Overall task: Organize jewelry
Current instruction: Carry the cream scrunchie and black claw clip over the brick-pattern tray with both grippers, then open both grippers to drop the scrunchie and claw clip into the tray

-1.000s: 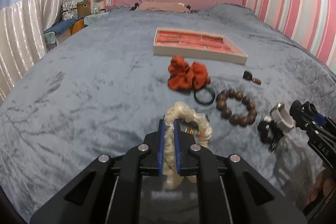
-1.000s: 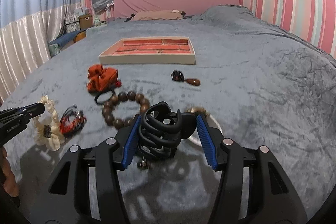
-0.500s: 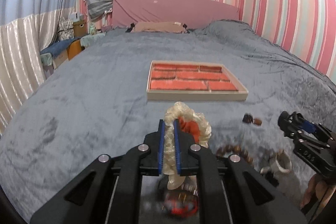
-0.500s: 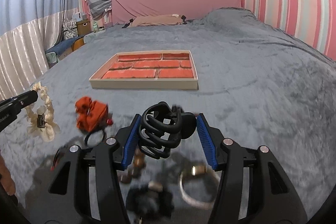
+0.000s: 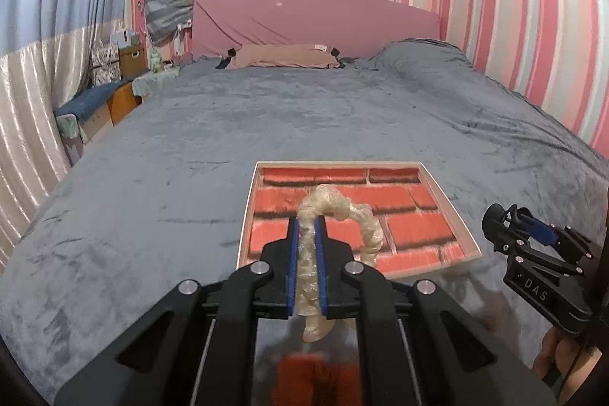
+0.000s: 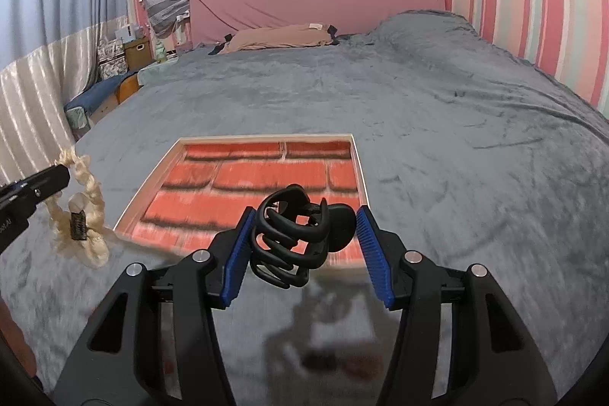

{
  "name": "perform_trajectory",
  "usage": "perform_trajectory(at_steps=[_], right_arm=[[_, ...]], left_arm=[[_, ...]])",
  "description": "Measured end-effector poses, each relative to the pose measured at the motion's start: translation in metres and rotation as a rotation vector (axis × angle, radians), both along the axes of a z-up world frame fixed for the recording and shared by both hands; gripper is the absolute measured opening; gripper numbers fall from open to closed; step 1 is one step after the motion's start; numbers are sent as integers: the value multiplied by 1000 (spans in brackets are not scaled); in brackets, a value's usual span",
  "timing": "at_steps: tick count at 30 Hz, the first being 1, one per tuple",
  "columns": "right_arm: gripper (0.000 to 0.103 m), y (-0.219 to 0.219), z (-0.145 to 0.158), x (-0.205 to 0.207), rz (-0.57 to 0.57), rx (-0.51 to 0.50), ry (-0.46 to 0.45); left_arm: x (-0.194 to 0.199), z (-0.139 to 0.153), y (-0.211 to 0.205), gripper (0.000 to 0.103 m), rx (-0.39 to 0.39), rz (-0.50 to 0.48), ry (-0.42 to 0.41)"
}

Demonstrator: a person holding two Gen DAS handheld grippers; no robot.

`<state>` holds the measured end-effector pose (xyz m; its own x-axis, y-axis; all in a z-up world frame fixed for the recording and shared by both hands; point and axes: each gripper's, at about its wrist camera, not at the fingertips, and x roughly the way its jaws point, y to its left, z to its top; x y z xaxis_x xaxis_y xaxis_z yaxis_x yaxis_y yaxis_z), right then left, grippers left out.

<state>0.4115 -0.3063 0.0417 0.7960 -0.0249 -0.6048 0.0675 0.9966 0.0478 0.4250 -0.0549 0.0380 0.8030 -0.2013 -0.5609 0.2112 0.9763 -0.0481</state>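
Grey plush bedspread (image 5: 160, 185) fills both wrist views, with pink-striped walls behind. Cream scrunchie (image 5: 335, 215), a pale crinkled fabric loop, is pinched between the blue pads of the left gripper (image 5: 306, 246); the free part of the loop arcs forward and to the right of the tips and hangs in front of the tray. Seen from the right wrist, a small dark tag shows on the loop's lower part. Black claw clip (image 6: 295, 234) sits crosswise between the pads of the right gripper (image 6: 300, 246), whose fingers stand wide yet press on the clip's two ends. Divided tray (image 5: 449, 212), cream-rimmed with red velvet compartments, lies on the bedspread just ahead of and below both sets of tips; every compartment in view appears vacant. Both items are held clear of the surface, presumably for carrying to a compartment. Each gripper is roughly level and pitched slightly down toward the tray, left beside right. Blurred red shape (image 5: 316, 379), beneath the left gripper's body, cannot be identified.
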Motion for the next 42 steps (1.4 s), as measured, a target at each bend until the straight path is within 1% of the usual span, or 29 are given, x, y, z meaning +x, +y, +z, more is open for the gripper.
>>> perform_trajectory(at_steps=[5, 6, 8, 13, 16, 18, 21, 23, 24, 26, 27, 29, 33, 35, 37, 39, 41, 42], right_arm=[[54, -7, -7, 64, -11, 1, 32], [54, -9, -10, 75, -14, 2, 37], [54, -14, -17, 99, -25, 16, 49], [54, -18, -38, 146, -23, 16, 89], [54, -13, -51, 167, -1, -35, 114], [54, -12, -62, 177, 11, -43, 138], [54, -15, -79, 190, 21, -13, 188], [54, -18, -92, 195, 23, 27, 230], [54, -18, -94, 196, 23, 30, 238], [54, -20, -98, 196, 14, 39, 252], [54, -21, -98, 196, 13, 44, 257], [54, -22, -103, 200, 16, 50, 295], [55, -18, -107, 201, 10, 45, 313], [62, -19, -108, 201, 10, 49, 314], [72, -20, -106, 199, 4, 55, 305], [76, -21, -104, 197, 3, 59, 303], [78, -23, -99, 195, 0, 69, 283], [79, -25, -94, 191, -1, 73, 265]], left_arm=[[58, -3, -14, 9, 40, 13, 11], [74, -5, -17, 9, 38, 15, 23], [93, -10, -20, 9, 31, 19, 40], [144, -37, -36, 9, 75, 32, 78], [168, -57, -42, 9, 74, 38, 113], [182, -73, -45, 9, 71, 37, 141], [194, -94, -46, 9, 87, 37, 176], [201, -108, -42, 9, 78, 47, 213], [203, -112, -41, 9, 78, 49, 222], [205, -122, -42, 9, 106, 50, 234], [205, -125, -43, 9, 113, 46, 241], [205, -126, -45, 9, 121, 47, 242], [210, -131, -45, 13, 130, 48, 270], [210, -131, -44, 13, 141, 53, 262], [210, -130, -44, 13, 144, 58, 261], [210, -129, -41, 13, 144, 62, 265], [206, -125, -39, 21, 143, 64, 254], [202, -119, -36, 38, 139, 62, 239]])
